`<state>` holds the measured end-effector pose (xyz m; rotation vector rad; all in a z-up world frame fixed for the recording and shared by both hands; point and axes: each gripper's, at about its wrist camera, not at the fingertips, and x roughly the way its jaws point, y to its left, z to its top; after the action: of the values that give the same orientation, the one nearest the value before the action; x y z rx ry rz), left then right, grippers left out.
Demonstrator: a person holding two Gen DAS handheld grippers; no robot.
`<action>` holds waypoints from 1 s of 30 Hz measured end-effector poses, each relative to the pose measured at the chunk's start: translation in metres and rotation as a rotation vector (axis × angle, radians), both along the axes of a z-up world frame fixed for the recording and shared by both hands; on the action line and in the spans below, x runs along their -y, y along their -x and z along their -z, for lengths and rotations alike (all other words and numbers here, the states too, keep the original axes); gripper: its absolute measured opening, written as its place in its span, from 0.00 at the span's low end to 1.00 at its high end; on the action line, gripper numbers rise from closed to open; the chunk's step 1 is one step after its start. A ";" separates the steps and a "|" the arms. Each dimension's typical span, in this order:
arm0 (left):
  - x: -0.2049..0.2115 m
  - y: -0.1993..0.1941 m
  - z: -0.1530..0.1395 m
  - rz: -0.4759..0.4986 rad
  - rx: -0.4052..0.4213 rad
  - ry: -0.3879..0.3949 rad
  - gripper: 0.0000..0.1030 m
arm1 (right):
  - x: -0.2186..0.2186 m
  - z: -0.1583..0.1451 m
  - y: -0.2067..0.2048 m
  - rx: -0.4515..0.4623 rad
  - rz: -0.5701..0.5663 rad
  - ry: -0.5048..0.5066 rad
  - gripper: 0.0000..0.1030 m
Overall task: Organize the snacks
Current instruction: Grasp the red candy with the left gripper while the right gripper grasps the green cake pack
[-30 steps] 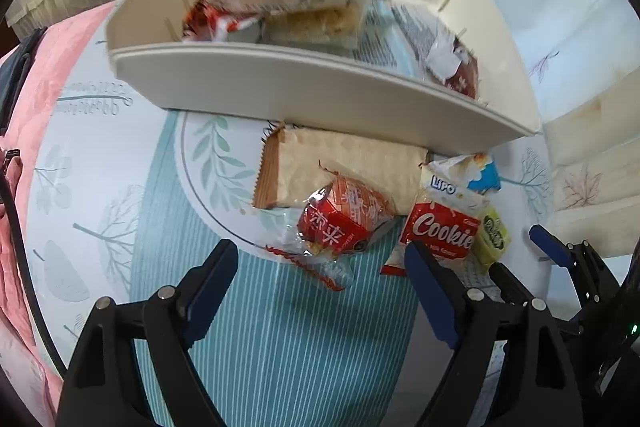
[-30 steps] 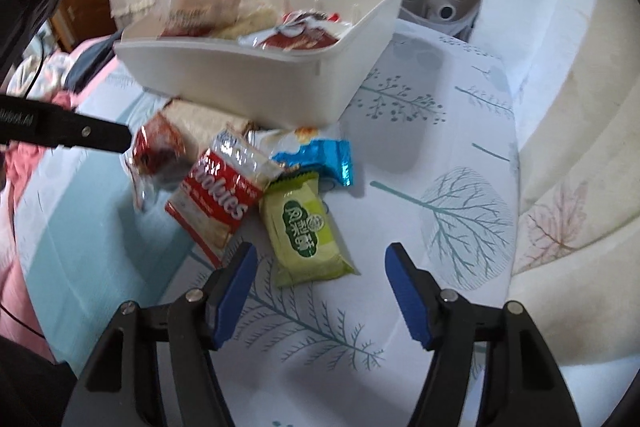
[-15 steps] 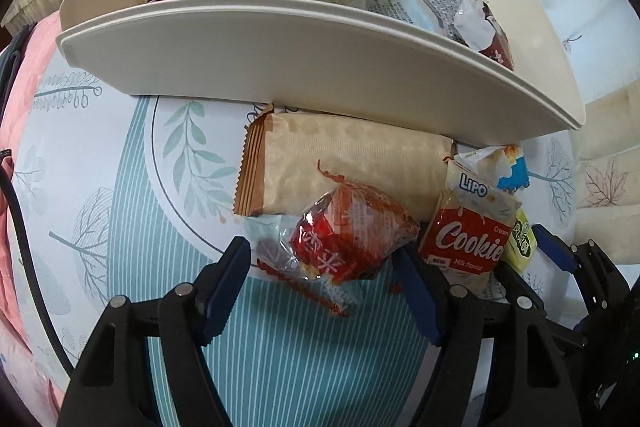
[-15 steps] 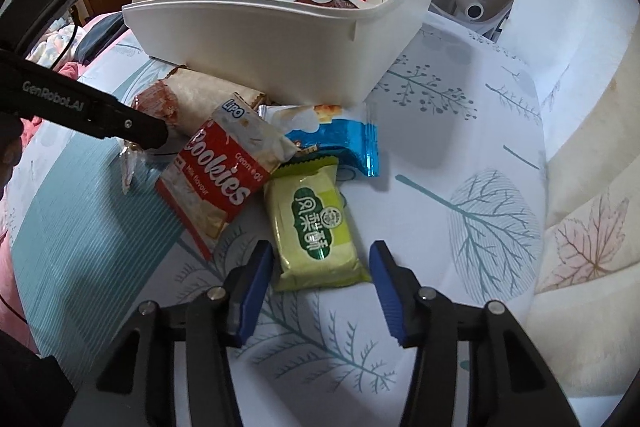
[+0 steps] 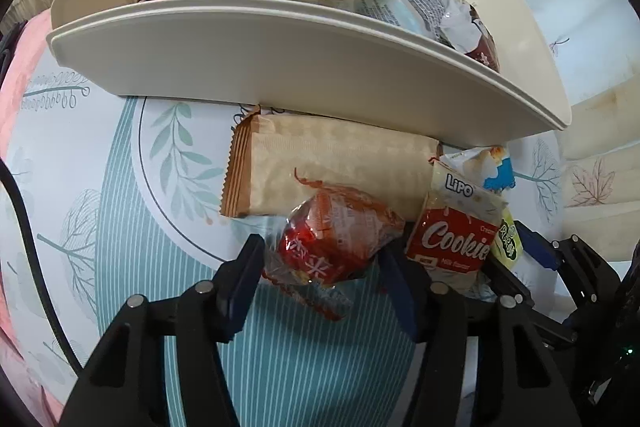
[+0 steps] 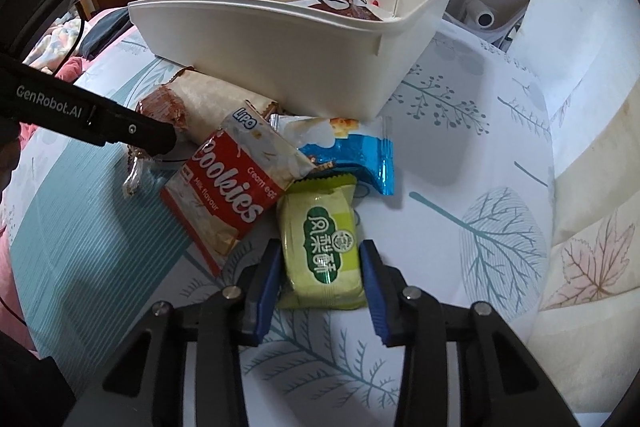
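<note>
Both tongs now apparently gripping snacks.

A green snack pack [image 6: 326, 251] is squeezed between the right gripper [image 6: 322, 263] fingers, right beside the cookie bag [image 6: 232, 183].

We're low and close on both wrist cams, facing the white bin [image 5: 304, 67] [image 6: 288, 67], sharing the Cookies pack [image 5: 456, 239] [image 6: 236, 183].

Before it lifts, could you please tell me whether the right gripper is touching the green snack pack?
Touching. In the right wrist view, the right gripper has both blue jaws pressed against the sides of the green snack pack, with no gap visible.
</note>
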<state>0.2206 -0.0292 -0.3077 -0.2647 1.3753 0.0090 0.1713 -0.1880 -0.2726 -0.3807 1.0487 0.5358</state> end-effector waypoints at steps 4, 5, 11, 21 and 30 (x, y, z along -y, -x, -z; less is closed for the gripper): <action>0.005 0.003 0.000 0.003 -0.012 0.003 0.54 | -0.001 0.000 0.001 -0.016 0.008 0.011 0.37; 0.007 0.004 -0.001 0.003 -0.017 0.003 0.54 | -0.002 -0.001 0.002 -0.017 0.010 0.018 0.37; 0.005 0.016 0.003 -0.022 -0.053 0.029 0.54 | -0.001 -0.002 0.010 -0.055 0.035 0.029 0.37; -0.002 0.047 -0.001 -0.054 -0.104 0.025 0.54 | 0.019 -0.006 0.011 -0.233 0.222 -0.061 0.37; -0.032 0.065 -0.040 -0.094 -0.078 0.045 0.54 | 0.043 -0.021 0.014 -0.385 0.442 -0.188 0.37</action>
<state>0.1557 0.0027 -0.2682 -0.3698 1.4404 0.0664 0.1576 -0.2307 -0.2517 0.1305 1.3929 0.3086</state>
